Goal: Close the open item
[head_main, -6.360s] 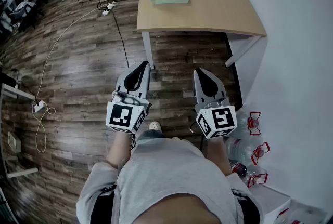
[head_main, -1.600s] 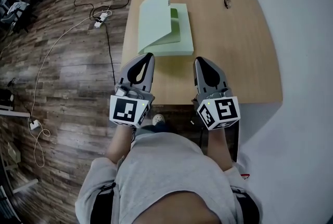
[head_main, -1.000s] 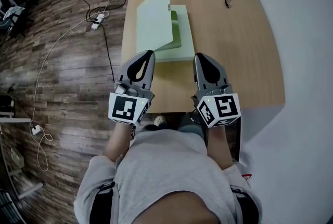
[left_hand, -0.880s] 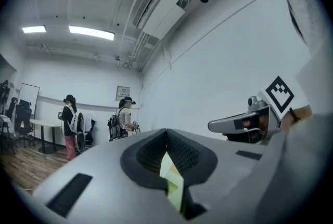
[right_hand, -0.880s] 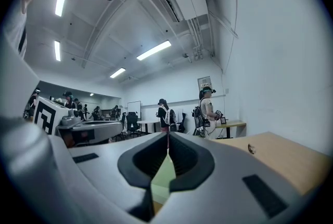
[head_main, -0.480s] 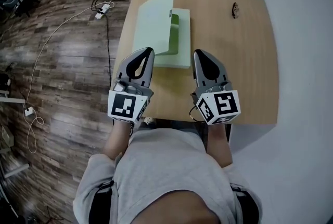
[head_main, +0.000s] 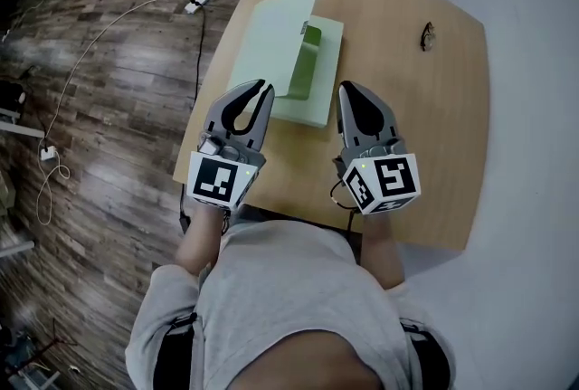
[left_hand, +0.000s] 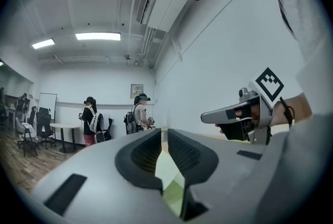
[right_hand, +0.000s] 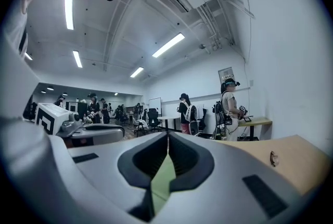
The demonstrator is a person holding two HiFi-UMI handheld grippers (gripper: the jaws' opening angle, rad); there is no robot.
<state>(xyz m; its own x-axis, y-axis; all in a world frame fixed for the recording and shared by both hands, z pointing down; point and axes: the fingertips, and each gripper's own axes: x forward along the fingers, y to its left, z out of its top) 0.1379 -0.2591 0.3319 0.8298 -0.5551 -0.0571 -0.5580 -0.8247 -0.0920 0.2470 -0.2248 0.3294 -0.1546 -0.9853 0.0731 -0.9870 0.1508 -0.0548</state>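
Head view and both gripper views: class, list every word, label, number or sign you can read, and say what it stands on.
No text here can be read.
Wall notice: too small to read.
Left gripper and right gripper: the cubes bear black-and-white square patterns, not letters or numbers.
Green box: plain, no print visible.

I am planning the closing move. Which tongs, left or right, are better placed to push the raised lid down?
Left, probably. The shut left tongs sit near the raised lid, on its outer side, ready to push it over the box. The shut right tongs sit on the box's other side.
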